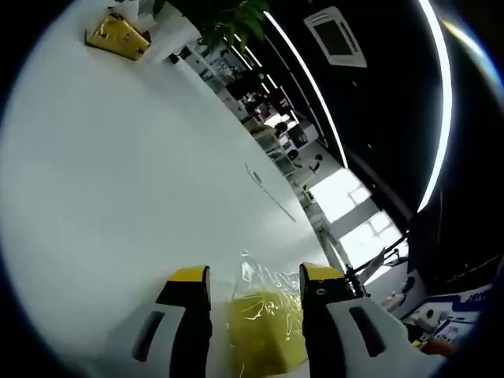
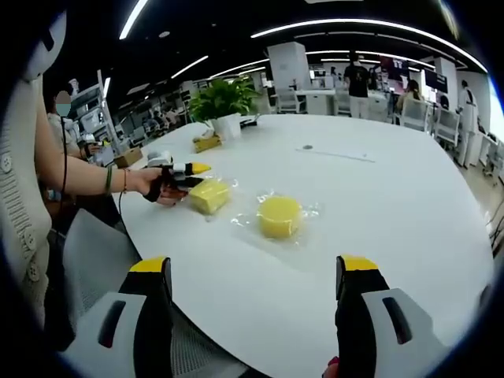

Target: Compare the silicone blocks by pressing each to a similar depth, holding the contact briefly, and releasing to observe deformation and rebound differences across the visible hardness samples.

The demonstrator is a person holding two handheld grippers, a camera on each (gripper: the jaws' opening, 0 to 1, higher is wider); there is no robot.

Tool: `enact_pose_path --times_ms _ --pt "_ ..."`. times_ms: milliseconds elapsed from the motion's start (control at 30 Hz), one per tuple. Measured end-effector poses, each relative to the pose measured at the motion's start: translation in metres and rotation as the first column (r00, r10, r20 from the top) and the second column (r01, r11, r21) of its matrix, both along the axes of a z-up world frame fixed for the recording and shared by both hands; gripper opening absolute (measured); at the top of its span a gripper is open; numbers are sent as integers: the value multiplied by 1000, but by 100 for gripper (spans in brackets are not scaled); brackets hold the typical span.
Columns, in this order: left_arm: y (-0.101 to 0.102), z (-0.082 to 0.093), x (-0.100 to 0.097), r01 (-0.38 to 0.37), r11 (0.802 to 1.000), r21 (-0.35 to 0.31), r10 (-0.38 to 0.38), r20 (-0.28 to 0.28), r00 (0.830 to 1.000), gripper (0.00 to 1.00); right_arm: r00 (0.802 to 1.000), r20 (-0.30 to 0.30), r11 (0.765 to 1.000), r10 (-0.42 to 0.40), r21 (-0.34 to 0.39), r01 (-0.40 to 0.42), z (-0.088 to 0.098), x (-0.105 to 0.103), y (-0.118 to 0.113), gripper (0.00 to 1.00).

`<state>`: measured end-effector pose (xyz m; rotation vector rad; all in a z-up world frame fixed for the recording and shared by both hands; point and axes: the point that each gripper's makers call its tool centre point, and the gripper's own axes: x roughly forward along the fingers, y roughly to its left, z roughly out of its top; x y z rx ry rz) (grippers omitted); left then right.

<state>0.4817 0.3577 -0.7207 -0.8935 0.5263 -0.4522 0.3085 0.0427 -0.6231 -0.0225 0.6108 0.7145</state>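
Big white round surface (image 2: 378,205). Left gripper (image 2: 189,175) at the square yellow silicone block in clear wrap (image 2: 209,194), jaws either side of it; can't tell if squeezing yet. Round yellow silicone block, also wrapped (image 2: 279,215), sits just beside, untouched. Right gripper (image 2: 256,272) jaws wide apart, empty. Prob. step: first press. Next: squeeze, hold, release.
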Motion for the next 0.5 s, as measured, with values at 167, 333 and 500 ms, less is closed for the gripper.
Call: enact_pose_path --times_ms 167,333,500 --pt "-10 -7 6 35 998 -51 -36 -8 999 27 1000 -16 1000 5 -13 -6 -4 2 -1 80" --pt "-12 -7 14 19 996 -92 -20 -13 1000 18 1000 -26 1000 7 -14 -7 -6 3 -1 79" --pt "-12 -8 16 24 996 -83 -23 3 1000 13 999 -38 1000 17 -22 -18 -11 3 1 79"
